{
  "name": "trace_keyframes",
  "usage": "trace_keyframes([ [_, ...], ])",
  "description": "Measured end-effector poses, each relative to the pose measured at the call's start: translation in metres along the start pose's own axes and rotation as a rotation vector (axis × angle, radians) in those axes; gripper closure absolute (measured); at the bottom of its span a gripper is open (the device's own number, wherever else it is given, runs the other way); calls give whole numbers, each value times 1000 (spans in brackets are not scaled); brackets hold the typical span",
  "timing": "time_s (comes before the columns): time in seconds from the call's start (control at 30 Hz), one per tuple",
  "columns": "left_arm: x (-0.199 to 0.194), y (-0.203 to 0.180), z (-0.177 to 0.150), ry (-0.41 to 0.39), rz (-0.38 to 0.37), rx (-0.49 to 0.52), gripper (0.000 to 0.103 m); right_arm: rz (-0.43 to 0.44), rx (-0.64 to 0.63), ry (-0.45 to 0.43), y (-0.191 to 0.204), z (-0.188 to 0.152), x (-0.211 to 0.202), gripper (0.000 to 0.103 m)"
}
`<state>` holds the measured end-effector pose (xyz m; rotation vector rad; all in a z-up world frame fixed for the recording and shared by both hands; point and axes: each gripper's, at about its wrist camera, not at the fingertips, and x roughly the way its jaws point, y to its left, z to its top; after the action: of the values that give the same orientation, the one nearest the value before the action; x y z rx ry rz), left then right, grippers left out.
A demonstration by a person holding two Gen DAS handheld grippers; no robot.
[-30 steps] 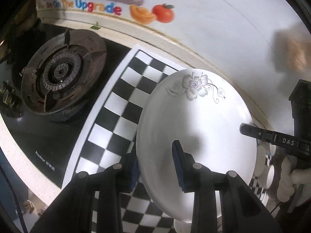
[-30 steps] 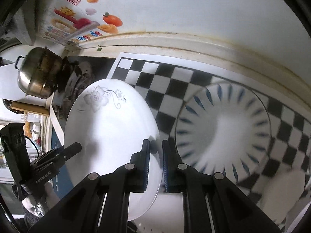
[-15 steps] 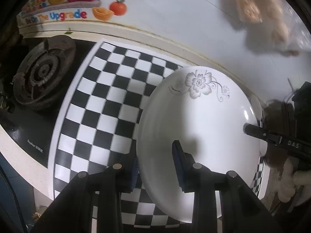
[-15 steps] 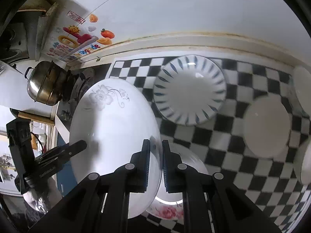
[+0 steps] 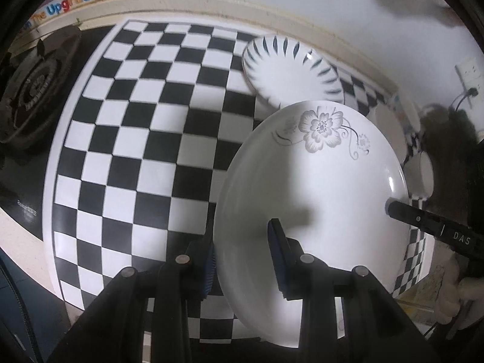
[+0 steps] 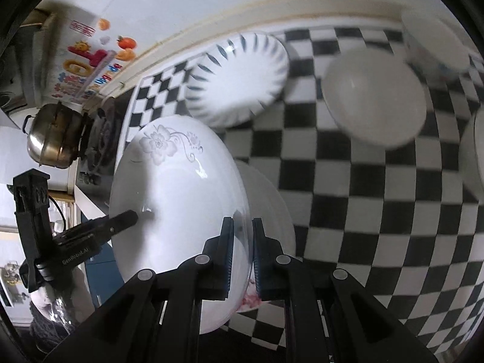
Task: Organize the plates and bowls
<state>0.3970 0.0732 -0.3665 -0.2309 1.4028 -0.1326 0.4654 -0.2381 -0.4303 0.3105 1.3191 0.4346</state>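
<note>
Left wrist view: the left gripper (image 5: 243, 254) clamps one rim of the flower-print plate (image 5: 311, 187), and the right gripper (image 6: 242, 248) pinches the opposite rim. The plate is held tilted above the checkered mat (image 5: 145, 139), near the blue-striped plate (image 5: 290, 72) lying on it.
</note>
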Motion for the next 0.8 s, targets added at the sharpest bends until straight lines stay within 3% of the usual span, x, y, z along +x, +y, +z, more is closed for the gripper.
trace_keyframes([
  [0.4,39,-5,-19,74,56,19,74,-7,61,83,-36,-32,48,90],
  [0.8,54,2,-25,87,118,13,74,-54,14,80,-22,-33,56,90],
])
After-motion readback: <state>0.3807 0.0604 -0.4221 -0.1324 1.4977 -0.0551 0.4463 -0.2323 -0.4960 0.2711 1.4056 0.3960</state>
